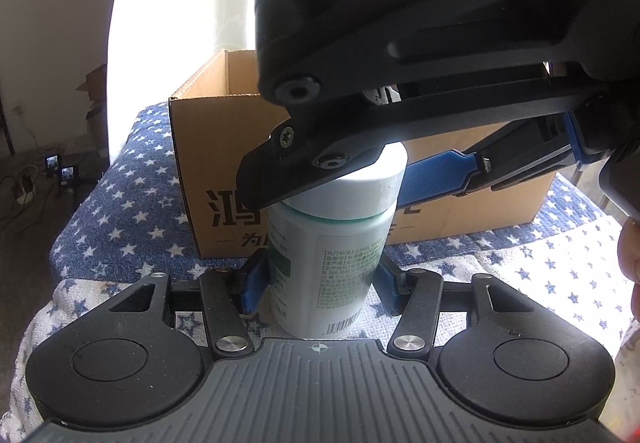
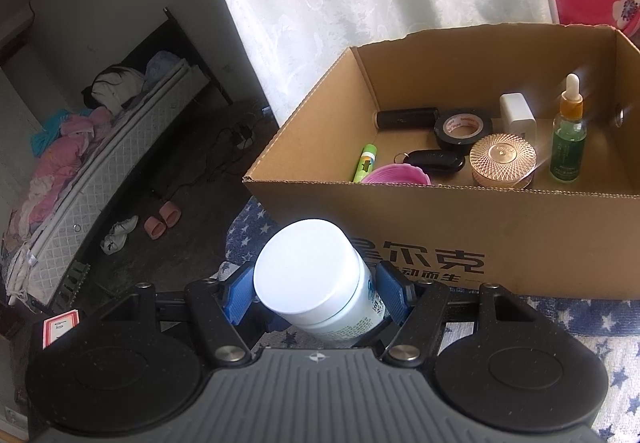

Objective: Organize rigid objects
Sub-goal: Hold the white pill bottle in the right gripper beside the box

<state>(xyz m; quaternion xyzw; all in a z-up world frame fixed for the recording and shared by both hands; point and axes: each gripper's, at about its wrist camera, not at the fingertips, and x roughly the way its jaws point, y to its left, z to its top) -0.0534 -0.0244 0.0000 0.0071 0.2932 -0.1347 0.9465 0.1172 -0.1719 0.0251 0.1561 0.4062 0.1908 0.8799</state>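
A white pill bottle (image 1: 328, 263) with a white cap and green label stands on the star-patterned cloth (image 1: 120, 211). My left gripper (image 1: 320, 279) is shut on its lower body. My right gripper (image 2: 316, 295) is shut on the same bottle (image 2: 320, 283) just below the cap; in the left wrist view it reaches in from the upper right over the cap. Behind the bottle stands an open cardboard box (image 2: 440, 227); it also shows in the left wrist view (image 1: 208, 147).
The box holds a black tape roll (image 2: 464, 129), a dropper bottle (image 2: 568, 139), a gold-lidded jar (image 2: 503, 161), a pink cup (image 2: 396, 175), a green tube (image 2: 364, 163), a key fob (image 2: 434, 161), a white block (image 2: 518, 115) and a black cylinder (image 2: 406, 119). The floor drops off to the left.
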